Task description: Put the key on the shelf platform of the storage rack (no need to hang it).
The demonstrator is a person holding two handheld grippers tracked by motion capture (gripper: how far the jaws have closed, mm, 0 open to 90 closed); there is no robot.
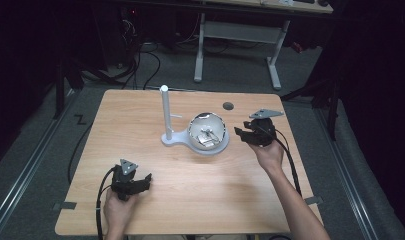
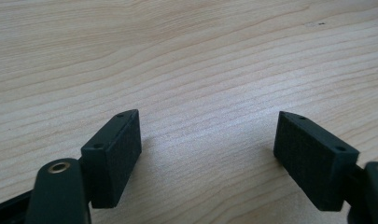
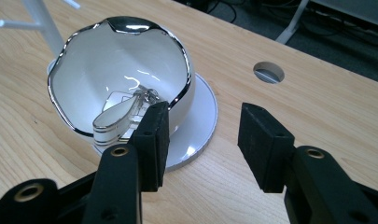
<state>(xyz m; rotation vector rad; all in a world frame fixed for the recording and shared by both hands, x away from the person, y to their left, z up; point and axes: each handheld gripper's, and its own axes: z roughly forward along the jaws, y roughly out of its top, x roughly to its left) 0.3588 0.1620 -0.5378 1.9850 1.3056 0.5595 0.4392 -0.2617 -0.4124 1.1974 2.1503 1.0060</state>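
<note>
With the right gripper (image 3: 203, 140) half open and empty just beside the cup (image 3: 121, 77), tipped on its stand near the surface's far edge, a careless nudge could roll it off; the left gripper (image 2: 207, 154) rests wide open, empty

— What's carrying everything?
— A light wooden table (image 1: 140, 120) is sitting on a grey floor, with a round cable hole (image 1: 228, 105) near its far edge.
— And what's lying on it?
— A white stand (image 1: 176, 138) with an upright post (a small peg is sticking out sideways) is resting mid-table, its round base bearing a silver-rimmed white cup (image 3: 116, 70).
</note>
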